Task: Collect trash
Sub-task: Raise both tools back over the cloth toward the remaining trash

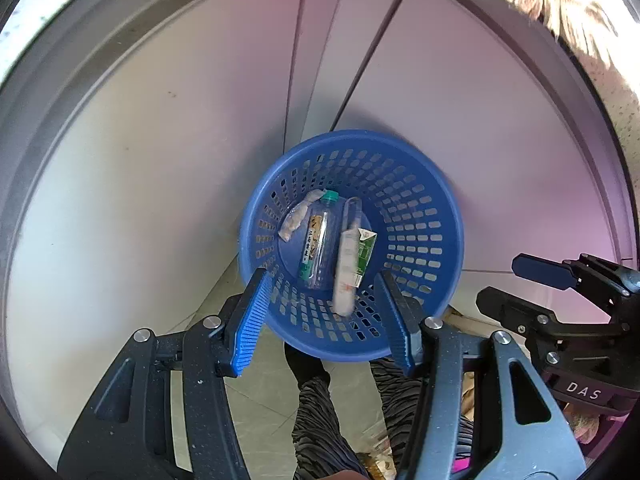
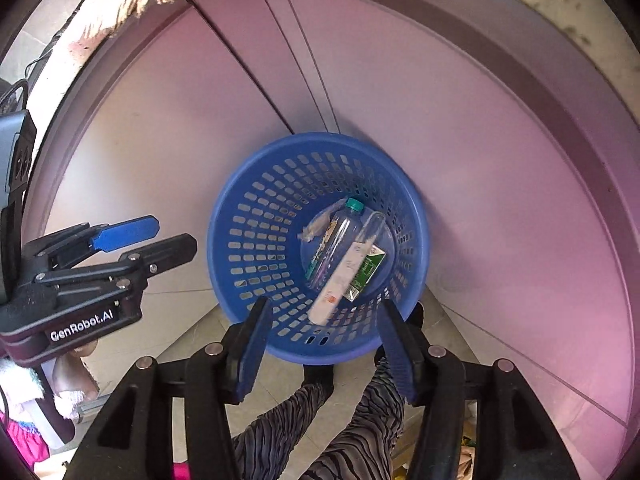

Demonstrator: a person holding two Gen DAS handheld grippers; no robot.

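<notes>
Below your spread, empty left gripper [image 1: 324, 312] and right gripper [image 2: 322, 342], the clear plastic bottle [image 1: 316, 240] lies inside the blue perforated plastic basket [image 1: 420, 208]; drop-off looks done, so seek more trash next

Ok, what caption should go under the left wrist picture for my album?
Open left gripper above a round blue plastic basket holding a clear plastic bottle, green carton and white tube.

Both tools [image 1: 324, 312] [image 2: 324, 334] agape, downward-pointing
</notes>
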